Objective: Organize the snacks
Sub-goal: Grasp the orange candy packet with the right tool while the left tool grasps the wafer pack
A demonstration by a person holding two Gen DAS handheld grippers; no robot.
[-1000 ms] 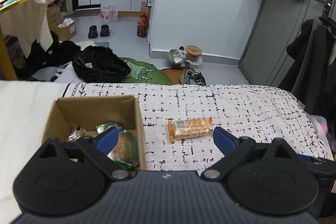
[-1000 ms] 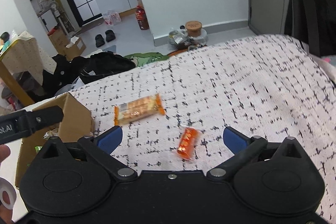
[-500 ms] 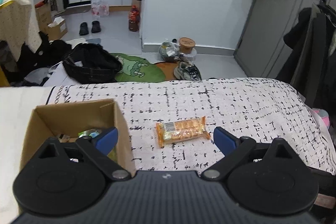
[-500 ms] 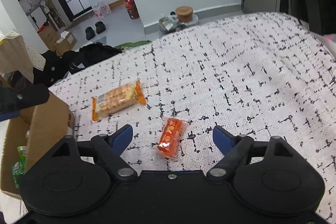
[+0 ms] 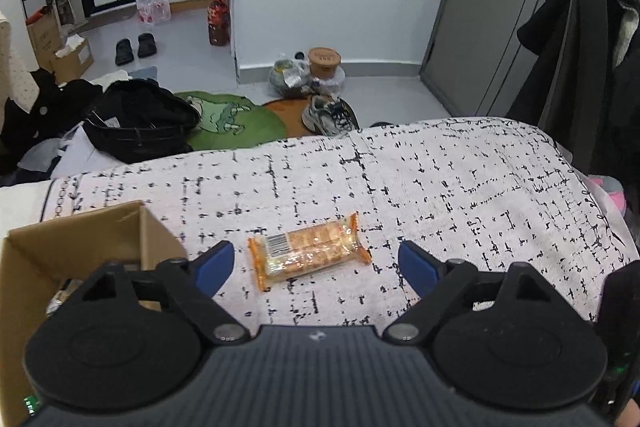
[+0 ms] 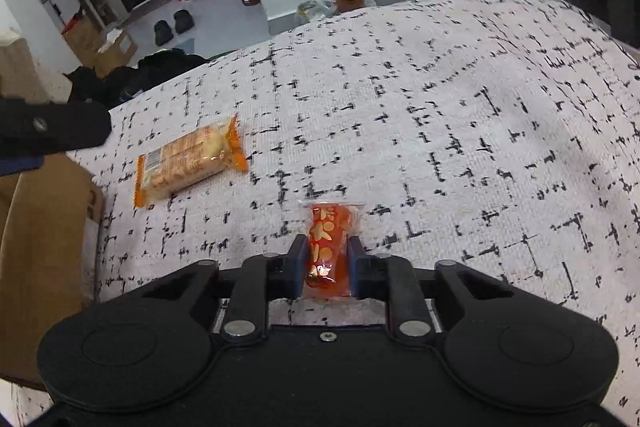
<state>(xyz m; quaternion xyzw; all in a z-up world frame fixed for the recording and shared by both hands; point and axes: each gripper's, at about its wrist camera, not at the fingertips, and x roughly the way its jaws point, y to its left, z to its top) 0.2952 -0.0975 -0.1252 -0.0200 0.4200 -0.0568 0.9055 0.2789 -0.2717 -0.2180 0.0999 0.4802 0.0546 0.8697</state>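
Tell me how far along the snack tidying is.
Some snacks already lie in the cardboard box. The right gripper is shut on the small red packet. The orange cracker pack lies on the blanket between the open left gripper fingers, not yet grasped.

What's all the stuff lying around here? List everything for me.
Cracker pack: one, orange, on the bedspread between the left gripper's fingers.
Small snack packet: one, red-orange, clamped in the right gripper.
Cardboard box: one, brown, left of the crackers, wrappers inside.
Bedspread: one, white with black marks.
Slippers: two, black, on the floor.
Rug: one, green, on the floor.
Left gripper: one, black, blue pads, open.
Right gripper: one, black, shut.
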